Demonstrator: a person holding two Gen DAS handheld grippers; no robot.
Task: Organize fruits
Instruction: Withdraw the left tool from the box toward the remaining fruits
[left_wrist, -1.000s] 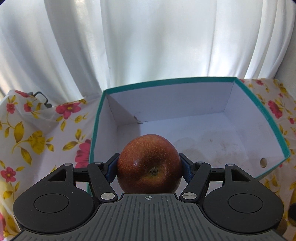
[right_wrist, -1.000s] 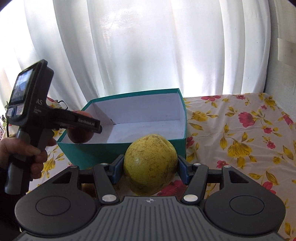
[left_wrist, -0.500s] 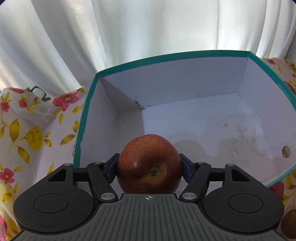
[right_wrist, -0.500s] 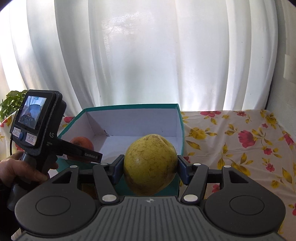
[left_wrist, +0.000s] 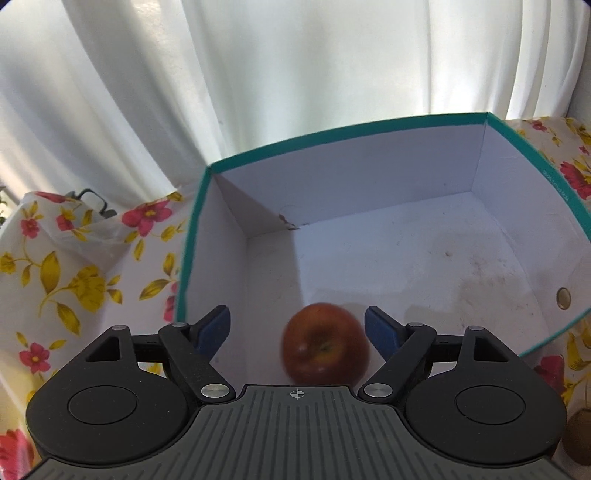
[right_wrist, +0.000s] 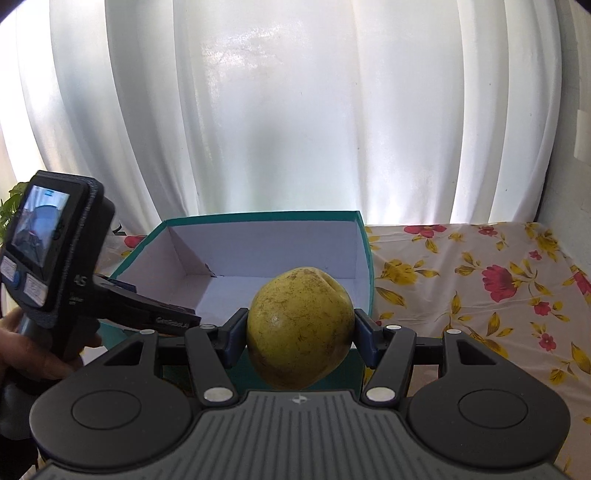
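Red apple (left_wrist: 325, 343) is sitting blurred inside the teal box (left_wrist: 369, 127), between the spread pads of the left gripper (left_wrist: 297, 328), touching neither. Right gripper (right_wrist: 299, 332) is clamping a yellow fruit (right_wrist: 299, 325) in front of the box (right_wrist: 258, 218), over the floral cloth (right_wrist: 480, 280).

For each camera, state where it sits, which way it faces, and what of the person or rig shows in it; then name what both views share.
Left wrist: sits behind the open left gripper, tilted down into the teal box at the red apple, which is blurred.
Right wrist: sits behind the right gripper, level, facing the curtain; it grips the yellow fruit. The person's left hand shows.
Shared: box, curtain, floral cloth.
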